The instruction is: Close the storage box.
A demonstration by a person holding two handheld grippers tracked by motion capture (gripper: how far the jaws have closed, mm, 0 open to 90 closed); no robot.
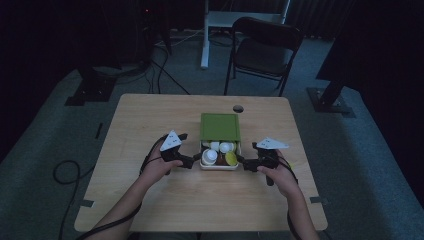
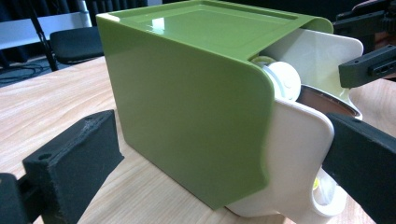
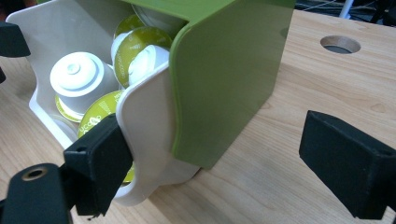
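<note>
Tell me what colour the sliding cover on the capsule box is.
The cover is olive green, clearest in the left gripper view.

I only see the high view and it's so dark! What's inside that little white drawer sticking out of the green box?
Observer: In the right gripper view, the white drawer holds round capsules, some white-topped, some with green printed lids.
Operator: Is the right gripper squeezing the drawer?
Observer: No. The right gripper is open. One of its fingers touches the drawer's front corner, and the other hangs over the table.
Operator: And the left one?
Observer: The left gripper is open too. One finger is against the drawer's side, and the other is beside the green cover, apart from it.
</note>
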